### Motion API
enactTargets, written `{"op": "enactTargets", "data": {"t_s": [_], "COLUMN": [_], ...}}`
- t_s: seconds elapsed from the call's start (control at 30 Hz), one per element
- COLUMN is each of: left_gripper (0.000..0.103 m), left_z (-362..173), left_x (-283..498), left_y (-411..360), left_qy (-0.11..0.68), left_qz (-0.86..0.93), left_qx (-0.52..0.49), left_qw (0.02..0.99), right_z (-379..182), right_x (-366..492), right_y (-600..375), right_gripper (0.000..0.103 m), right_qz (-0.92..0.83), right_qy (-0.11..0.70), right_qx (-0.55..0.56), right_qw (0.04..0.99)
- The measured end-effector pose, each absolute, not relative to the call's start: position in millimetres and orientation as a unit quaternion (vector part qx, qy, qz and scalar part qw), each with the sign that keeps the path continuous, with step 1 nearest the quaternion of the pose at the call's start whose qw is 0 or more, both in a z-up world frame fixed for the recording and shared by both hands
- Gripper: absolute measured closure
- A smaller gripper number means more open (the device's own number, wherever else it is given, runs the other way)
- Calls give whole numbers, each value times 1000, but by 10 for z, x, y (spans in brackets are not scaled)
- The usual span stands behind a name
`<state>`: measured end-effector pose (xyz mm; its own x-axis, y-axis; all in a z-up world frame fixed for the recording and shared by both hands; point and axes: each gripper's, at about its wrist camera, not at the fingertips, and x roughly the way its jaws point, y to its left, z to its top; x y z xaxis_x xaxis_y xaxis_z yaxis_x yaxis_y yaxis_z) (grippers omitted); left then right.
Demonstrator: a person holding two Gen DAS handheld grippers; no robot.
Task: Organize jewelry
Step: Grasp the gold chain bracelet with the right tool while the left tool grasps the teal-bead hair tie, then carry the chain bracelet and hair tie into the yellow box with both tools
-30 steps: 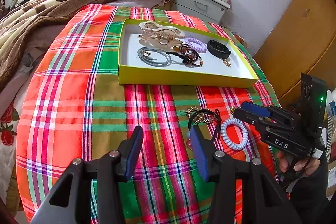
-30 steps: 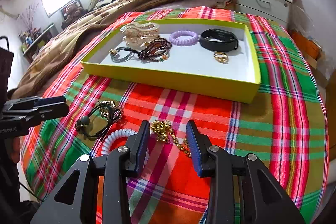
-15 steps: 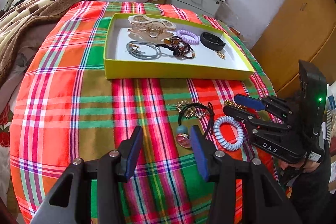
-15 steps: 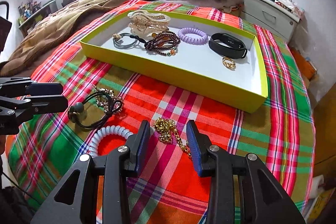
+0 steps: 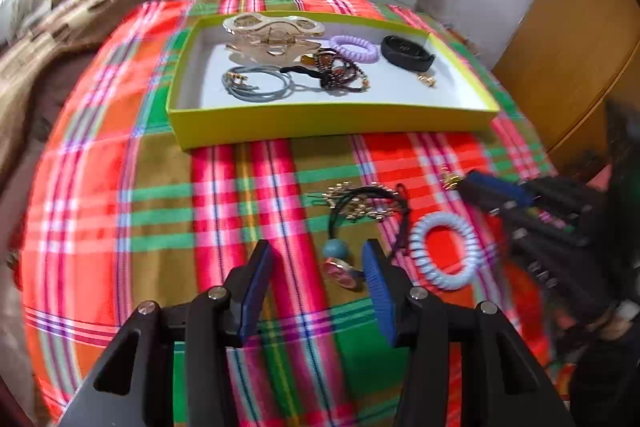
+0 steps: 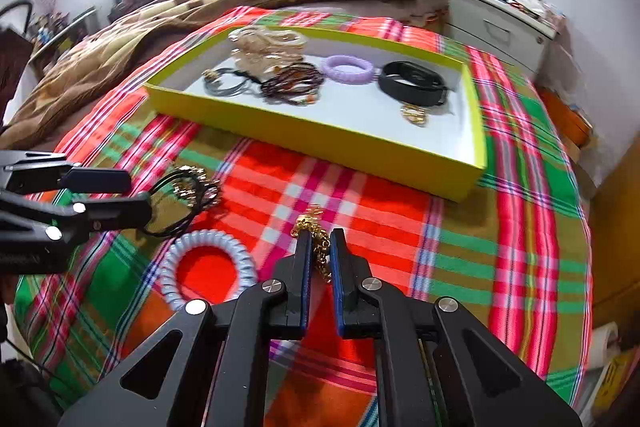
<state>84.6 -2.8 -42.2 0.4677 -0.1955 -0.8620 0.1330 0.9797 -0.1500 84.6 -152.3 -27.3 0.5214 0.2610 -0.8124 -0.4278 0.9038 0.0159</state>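
Right gripper (image 6: 320, 247) pointing steeply down, jaws pinching shut on gold chain (image 6: 316, 241), blue pads pressing it from both sides. Left gripper (image 5: 316, 269) also angling down, jaws standing wide apart, gripping nothing, hovering low, well apart from right gripper.

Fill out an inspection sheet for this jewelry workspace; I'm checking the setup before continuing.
Surface: plaid cloth over a bed.
Job's things: yellow tray holding several pieces; light blue coil tie, black cord piece and gold chain on the cloth.
Clutter: nothing seen.
Grippers: left gripper open over the cord piece's beads; right gripper shut on the gold chain.
Cables: nothing seen.
Surroundings: brown blanket, white nightstand.
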Motion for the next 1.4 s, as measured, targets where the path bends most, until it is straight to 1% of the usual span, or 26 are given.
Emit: {"op": "enactTargets", "data": {"t_s": [0.1, 0.37, 0.47, 0.53, 0.6, 0.63, 0.7, 0.73, 0.97, 1.4], "left_gripper": [55, 55, 56, 58, 71, 75, 85, 87, 88, 88], "left_z": [-426, -452, -454, -454, -447, -445, -438, -436, -402, -61], "left_x": [843, 817, 814, 811, 811, 806, 796, 795, 788, 742], "left_y": [-35, -160, -170, -189, -216, -230, -241, -242, -144, -14], "left_qy": [508, 503, 502, 502, 500, 499, 498, 498, 493, 452], "left_qz": [-94, -62, -61, -61, -65, -68, -74, -74, -86, -99], "left_qx": [-30, 29, 32, 34, 33, 34, 32, 30, -3, -33], "left_qw": [856, 861, 862, 862, 863, 863, 864, 863, 866, 886], "right_z": [-223, -56, -11, 12, 30, 38, 46, 49, 86, 266], "right_x": [841, 814, 809, 801, 786, 785, 779, 778, 750, 710], "right_y": [-1621, -1764, -1783, -1801, -1805, -1805, -1813, -1815, -1845, -1871], "right_gripper": [94, 94, 94, 94, 94, 94, 94, 94, 94, 94], "right_qz": [193, 180, 177, 176, 175, 175, 173, 173, 167, 164], "right_qy": [439, 414, 408, 405, 403, 402, 400, 401, 396, 378], "right_qx": [-74, -42, -38, -33, -30, -29, -26, -26, -21, -16], "right_qw": [875, 891, 895, 896, 898, 898, 899, 899, 903, 911]}}
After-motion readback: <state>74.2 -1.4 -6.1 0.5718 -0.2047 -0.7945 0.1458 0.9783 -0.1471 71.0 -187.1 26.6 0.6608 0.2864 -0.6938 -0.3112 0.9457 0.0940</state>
